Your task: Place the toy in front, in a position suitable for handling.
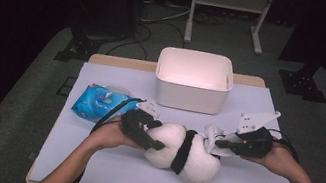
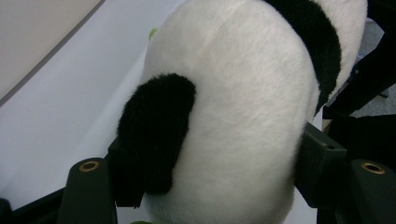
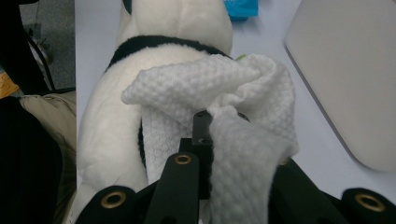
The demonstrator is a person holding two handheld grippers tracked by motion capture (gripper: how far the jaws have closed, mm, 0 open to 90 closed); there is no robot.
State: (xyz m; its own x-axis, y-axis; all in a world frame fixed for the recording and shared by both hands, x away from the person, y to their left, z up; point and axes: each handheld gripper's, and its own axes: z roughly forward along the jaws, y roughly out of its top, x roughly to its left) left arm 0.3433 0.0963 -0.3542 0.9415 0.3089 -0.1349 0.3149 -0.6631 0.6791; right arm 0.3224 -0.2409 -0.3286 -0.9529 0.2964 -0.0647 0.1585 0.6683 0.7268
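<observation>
- My left gripper (image 1: 154, 143) has its jaws clamped around one end of the plush panda (image 1: 180, 153); in the left gripper view the pads press into the white fur on both sides, one beside a black patch (image 2: 156, 130).
- My right gripper (image 1: 218, 143) is pinched shut on a white wipe (image 3: 224, 116), bunched and draped over the panda's other end.
- The panda lies on the white table cover (image 1: 103, 162), near the front edge between my hands, in front of the white bin (image 1: 193, 79); a blue wipes pack (image 1: 98, 102) sits just left of it.
- I judge the toy light, soft and squashy: it gives under the pads rather than slipping, and nothing on it can break. The rounded body is the best hold, gripped across its narrow width as now.
- Its long axis runs roughly left to right across the table, tilting slightly toward me on the right, with a black band (image 1: 183, 151) around its middle.
- Which end is the head I cannot tell.
- The wipe is thin and limp, so it needs a firm pinch.
</observation>
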